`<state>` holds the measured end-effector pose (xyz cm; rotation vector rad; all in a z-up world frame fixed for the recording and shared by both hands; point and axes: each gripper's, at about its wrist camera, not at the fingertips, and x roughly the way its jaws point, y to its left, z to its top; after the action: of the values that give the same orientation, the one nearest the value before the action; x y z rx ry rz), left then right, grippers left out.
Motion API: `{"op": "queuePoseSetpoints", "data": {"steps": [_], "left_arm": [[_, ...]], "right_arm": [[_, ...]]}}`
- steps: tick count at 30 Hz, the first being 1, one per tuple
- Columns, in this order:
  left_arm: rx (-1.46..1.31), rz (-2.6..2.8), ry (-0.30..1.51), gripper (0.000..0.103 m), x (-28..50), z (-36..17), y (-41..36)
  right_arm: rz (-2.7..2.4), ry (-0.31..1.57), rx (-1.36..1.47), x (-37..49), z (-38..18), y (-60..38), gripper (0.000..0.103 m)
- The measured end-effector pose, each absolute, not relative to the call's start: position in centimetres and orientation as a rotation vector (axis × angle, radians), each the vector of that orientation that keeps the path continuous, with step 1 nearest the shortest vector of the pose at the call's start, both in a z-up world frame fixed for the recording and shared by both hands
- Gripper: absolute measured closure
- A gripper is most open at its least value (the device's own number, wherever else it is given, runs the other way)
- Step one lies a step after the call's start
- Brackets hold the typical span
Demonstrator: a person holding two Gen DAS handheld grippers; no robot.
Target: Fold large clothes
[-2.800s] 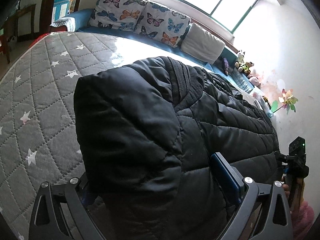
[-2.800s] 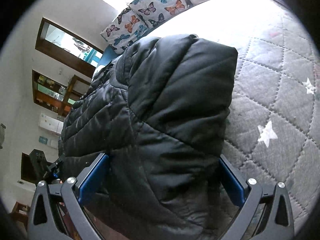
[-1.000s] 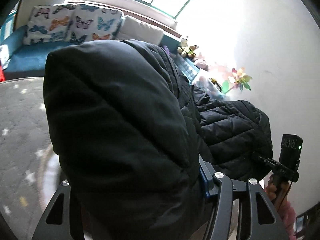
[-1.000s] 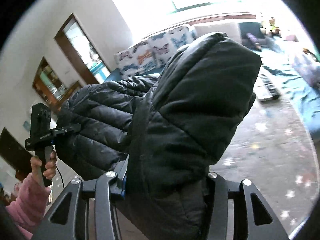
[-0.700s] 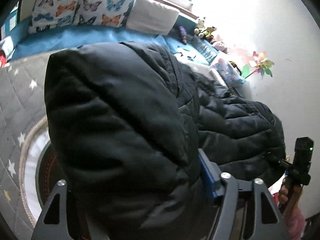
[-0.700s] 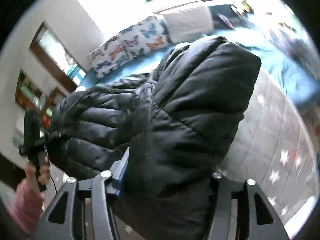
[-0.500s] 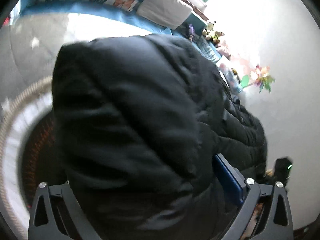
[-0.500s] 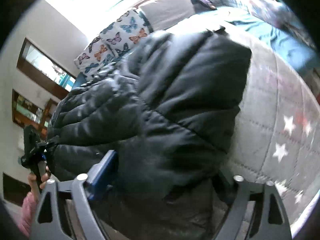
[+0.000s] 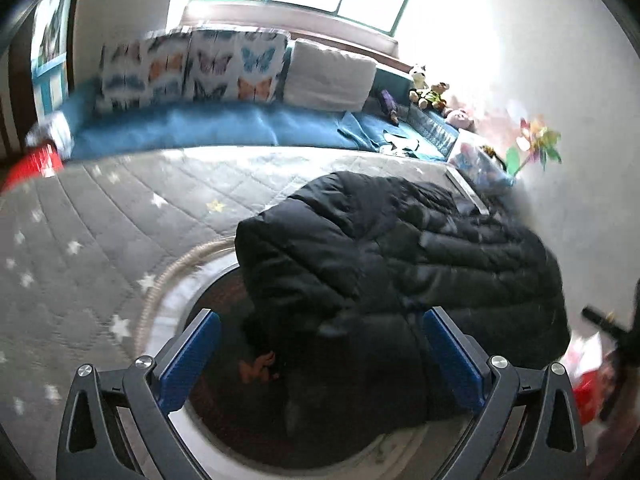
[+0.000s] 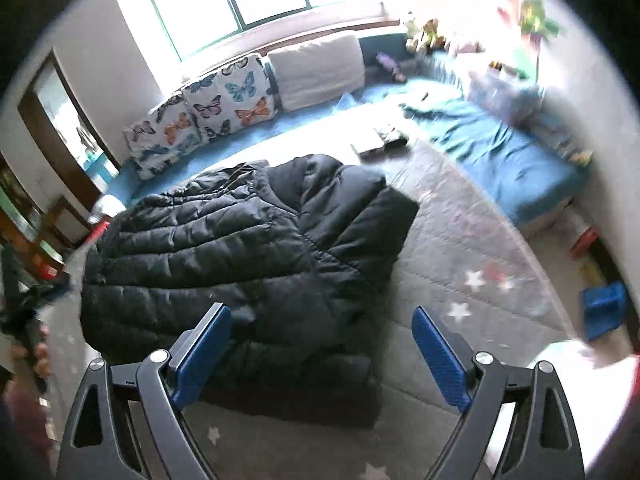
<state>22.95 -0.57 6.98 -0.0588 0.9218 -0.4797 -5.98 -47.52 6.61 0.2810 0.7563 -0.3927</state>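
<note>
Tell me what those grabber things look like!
Each one, left gripper and right gripper, has two black metal fingers with triangle cut-outs and shiny silver bolts. Their tips wear ribbed blue pads. A hand holding the other grabber's black handle wears a pink sleeve.

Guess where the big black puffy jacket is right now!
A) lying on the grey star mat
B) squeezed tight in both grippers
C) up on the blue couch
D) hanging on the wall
A: the black jacket lies heaped on the grey star mat, and both grippers' fingers stand wide apart, pressing nothing.
</note>
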Motion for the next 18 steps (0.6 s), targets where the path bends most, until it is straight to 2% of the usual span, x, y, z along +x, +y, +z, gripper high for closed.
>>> {"op": "queuePoseSetpoints", "data": {"steps": [9,18], "left_arm": [[0.041,-0.494,0.840,0.000,12.5,8.1,-3.5],[0.051,-0.481,0.813,0.000,5.9,9.4,-1.7]], "right_arm": [[-0.481,0.710,0.091,-7.0,6.1,-38.5,0.004],[-0.500,0.704,0.123,-8.0,5.0,-34.0,0.004]]}}
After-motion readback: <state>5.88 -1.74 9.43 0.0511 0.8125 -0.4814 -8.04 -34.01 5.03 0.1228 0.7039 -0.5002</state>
